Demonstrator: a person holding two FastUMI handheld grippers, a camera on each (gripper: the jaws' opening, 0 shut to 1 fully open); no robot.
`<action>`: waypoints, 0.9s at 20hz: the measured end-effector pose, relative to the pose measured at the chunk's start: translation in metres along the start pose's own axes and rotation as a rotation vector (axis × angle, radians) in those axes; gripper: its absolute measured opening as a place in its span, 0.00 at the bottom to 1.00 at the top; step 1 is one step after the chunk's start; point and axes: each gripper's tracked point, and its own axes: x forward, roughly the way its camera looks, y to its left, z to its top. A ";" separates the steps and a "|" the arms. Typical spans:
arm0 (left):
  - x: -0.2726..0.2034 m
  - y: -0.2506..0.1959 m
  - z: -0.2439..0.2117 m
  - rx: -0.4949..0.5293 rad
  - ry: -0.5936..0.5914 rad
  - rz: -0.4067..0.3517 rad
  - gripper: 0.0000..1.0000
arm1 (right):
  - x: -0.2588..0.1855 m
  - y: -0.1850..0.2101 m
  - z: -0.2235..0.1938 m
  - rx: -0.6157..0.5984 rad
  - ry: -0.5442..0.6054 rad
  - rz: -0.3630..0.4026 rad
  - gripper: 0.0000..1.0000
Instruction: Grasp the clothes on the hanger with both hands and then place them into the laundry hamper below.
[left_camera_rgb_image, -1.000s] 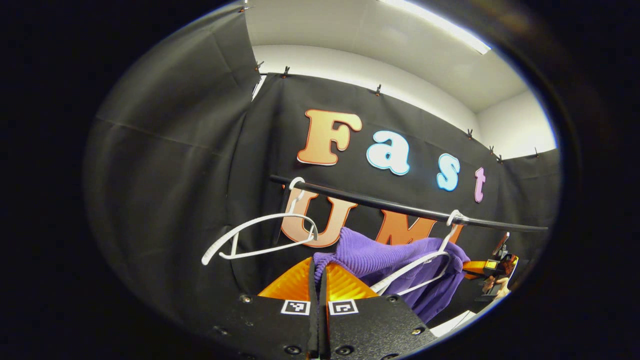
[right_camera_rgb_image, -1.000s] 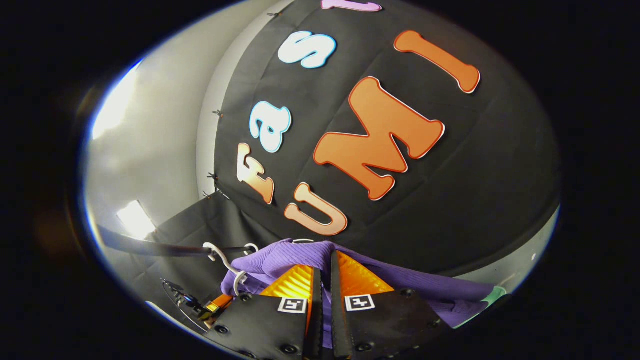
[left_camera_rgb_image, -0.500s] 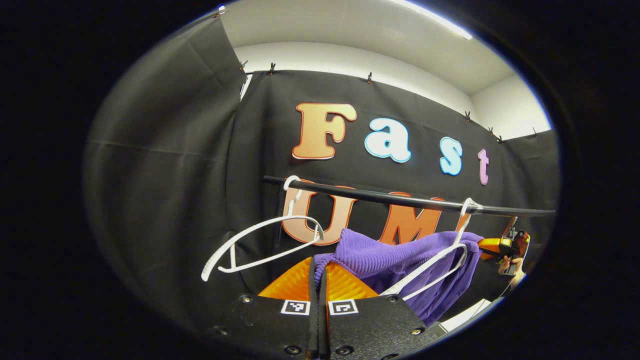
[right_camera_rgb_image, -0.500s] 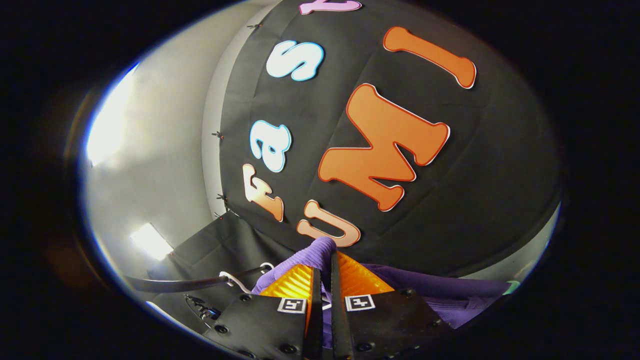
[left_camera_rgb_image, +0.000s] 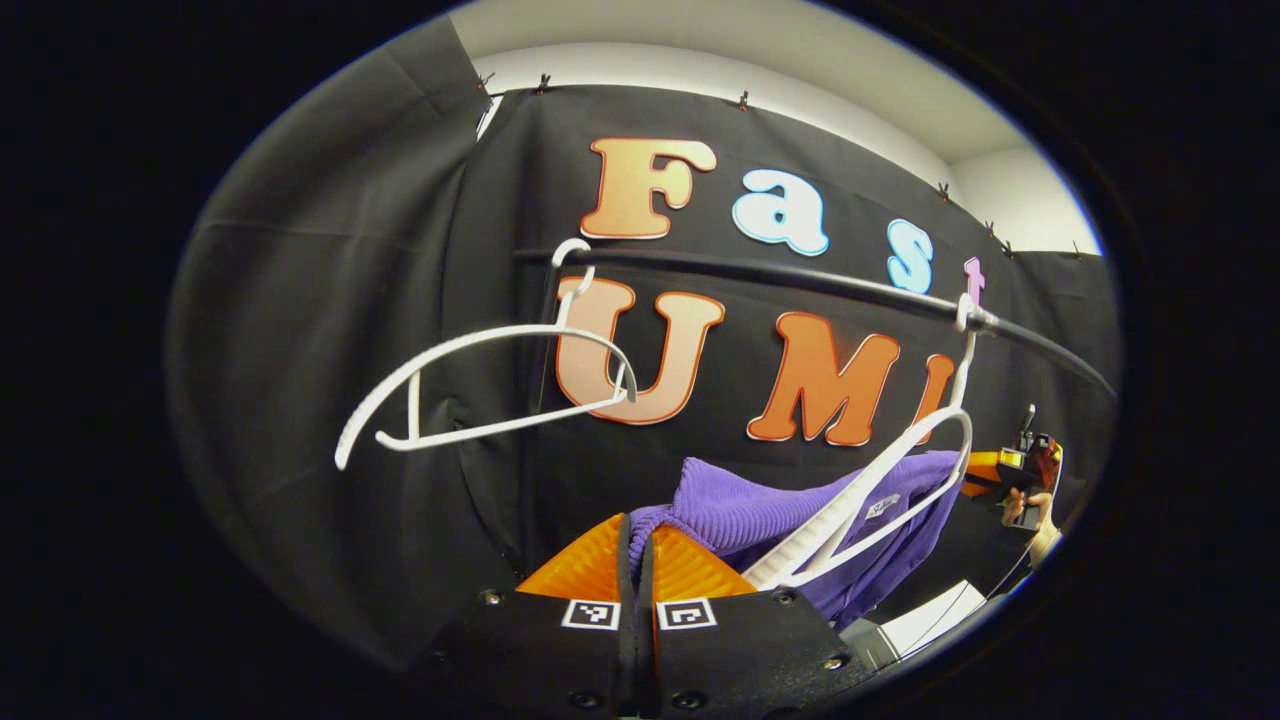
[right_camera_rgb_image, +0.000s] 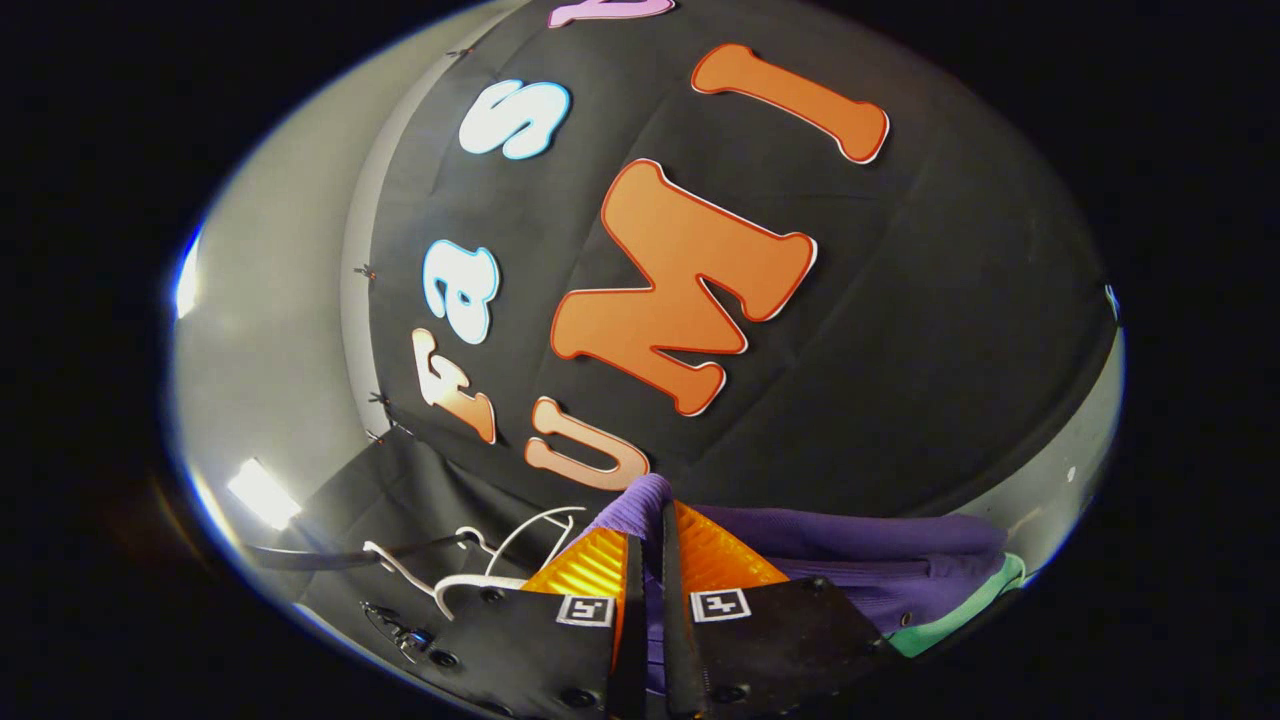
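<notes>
Purple knit sweater (left_camera_rgb_image: 745, 510) pinched tight in both my left gripper (left_camera_rgb_image: 636, 540) and right gripper (right_camera_rgb_image: 645, 540), now lowered, slipping off its white hanger (left_camera_rgb_image: 880, 490); hamper next.

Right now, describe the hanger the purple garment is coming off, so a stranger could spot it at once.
Find the black rail that runs across the booth's cloth wall, with two white hangers hooked on it. Follow it to the end nearer the far gripper: the hanger there hangs steeply tilted against the purple garment. The other hanger hangs bare with no cloth near it.
</notes>
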 end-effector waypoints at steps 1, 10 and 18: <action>0.001 0.001 -0.010 -0.009 0.012 0.004 0.00 | -0.005 -0.007 -0.004 -0.013 0.007 -0.015 0.15; -0.012 0.001 -0.090 -0.067 0.109 0.067 0.00 | -0.050 -0.093 -0.068 -0.081 0.048 -0.203 0.15; -0.028 -0.037 -0.140 -0.076 0.164 0.044 0.00 | -0.093 -0.127 -0.141 -0.219 0.094 -0.342 0.14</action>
